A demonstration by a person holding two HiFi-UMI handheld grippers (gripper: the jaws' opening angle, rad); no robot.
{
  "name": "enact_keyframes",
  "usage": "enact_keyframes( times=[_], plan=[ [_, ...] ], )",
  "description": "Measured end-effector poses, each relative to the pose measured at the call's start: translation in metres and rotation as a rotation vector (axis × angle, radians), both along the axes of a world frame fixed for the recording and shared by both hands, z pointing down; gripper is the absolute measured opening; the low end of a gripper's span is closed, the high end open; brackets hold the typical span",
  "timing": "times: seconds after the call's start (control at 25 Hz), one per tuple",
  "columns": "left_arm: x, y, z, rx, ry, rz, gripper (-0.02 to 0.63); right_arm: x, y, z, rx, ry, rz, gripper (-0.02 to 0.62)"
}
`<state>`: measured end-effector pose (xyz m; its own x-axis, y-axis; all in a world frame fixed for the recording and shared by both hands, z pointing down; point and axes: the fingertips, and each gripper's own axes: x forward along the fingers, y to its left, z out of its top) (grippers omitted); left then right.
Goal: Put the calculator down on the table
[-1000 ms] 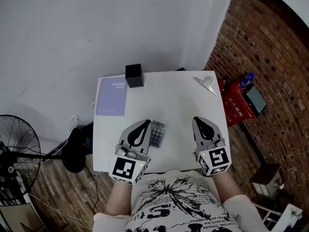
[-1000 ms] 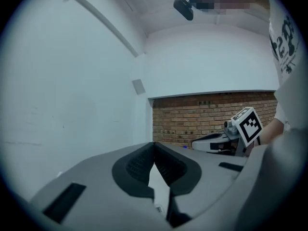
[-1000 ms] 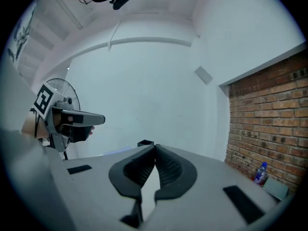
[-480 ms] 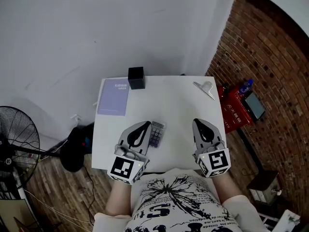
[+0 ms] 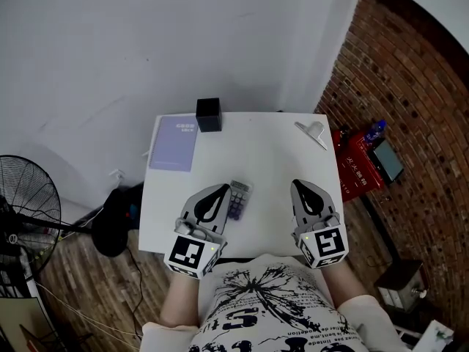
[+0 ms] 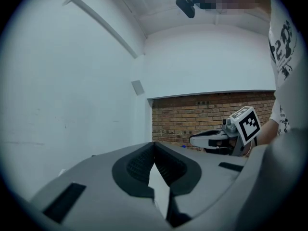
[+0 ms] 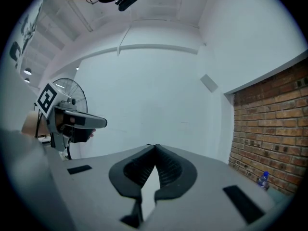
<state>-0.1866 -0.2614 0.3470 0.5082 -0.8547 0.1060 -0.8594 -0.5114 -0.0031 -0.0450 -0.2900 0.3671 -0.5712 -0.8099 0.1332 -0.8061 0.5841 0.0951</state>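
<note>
Calculator [image 5: 237,199] lies flat on tabletop [image 5: 278,160], just beside left claw [image 5: 223,188]. Left claw and right claw [image 5: 297,184] both pinched together, empty. Put-down looks complete; next move probably only needs both drawn clear.

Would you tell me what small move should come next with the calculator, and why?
Probably nothing more than drawing both grippers back towards the person. The grey calculator already lies flat on the white table. The left gripper beside it and the right gripper are both shut with nothing between the jaws.
</note>
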Motion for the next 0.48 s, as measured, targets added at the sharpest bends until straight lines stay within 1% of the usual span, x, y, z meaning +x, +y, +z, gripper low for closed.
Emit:
enact_keyframes(
  times=[0.16, 0.48],
  plan=[
    [0.0023, -0.0008, 0.0010, -0.007, -0.010, -0.001, 0.014, 0.0030, -0.0008, 0.0000, 0.001, 0.006, 0.003, 0.012],
    [0.0017, -0.0014, 0.0040, -0.018, 0.005, -0.004, 0.014, 0.0035, -0.0011, 0.0044, -0.024, -0.005, 0.017, 0.012]
  ],
)
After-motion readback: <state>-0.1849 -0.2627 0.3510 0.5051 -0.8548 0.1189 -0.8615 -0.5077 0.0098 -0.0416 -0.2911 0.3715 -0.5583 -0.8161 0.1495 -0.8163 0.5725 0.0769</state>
